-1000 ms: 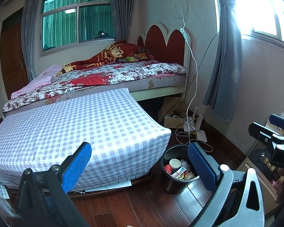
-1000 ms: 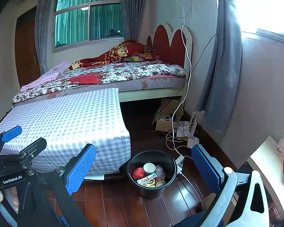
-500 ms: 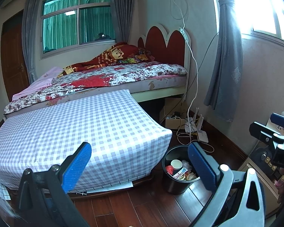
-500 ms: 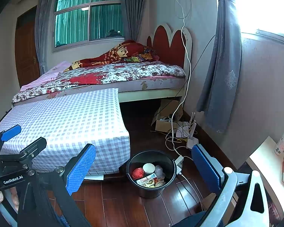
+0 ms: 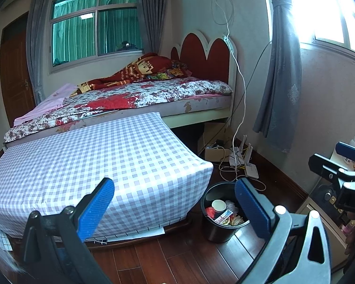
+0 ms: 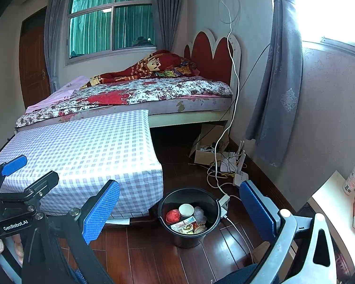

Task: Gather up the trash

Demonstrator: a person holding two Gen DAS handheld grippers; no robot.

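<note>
A black trash bucket (image 5: 215, 230) (image 6: 189, 239) stands on the wooden floor by the corner of a checked-cloth table. It holds a white paper cup (image 6: 186, 209), a red wad (image 6: 172, 215), clear plastic and printed wrappers (image 6: 185, 225). My left gripper (image 5: 175, 209) is open and empty, held above and back from the bucket. My right gripper (image 6: 179, 211) is open and empty too, with the bucket showing between its blue pads. Each gripper shows at the edge of the other's view.
The checked-cloth table (image 5: 101, 156) fills the left. A bed (image 6: 139, 94) with a red headboard stands behind it. Cables, a router and a cardboard box (image 6: 224, 163) lie on the floor by the wall. A side cabinet (image 6: 333, 196) with a bottle stands at the right.
The left wrist view has shifted slightly, so the bucket and table sit a little higher and farther off. The right gripper has barely moved. Both stay open.
</note>
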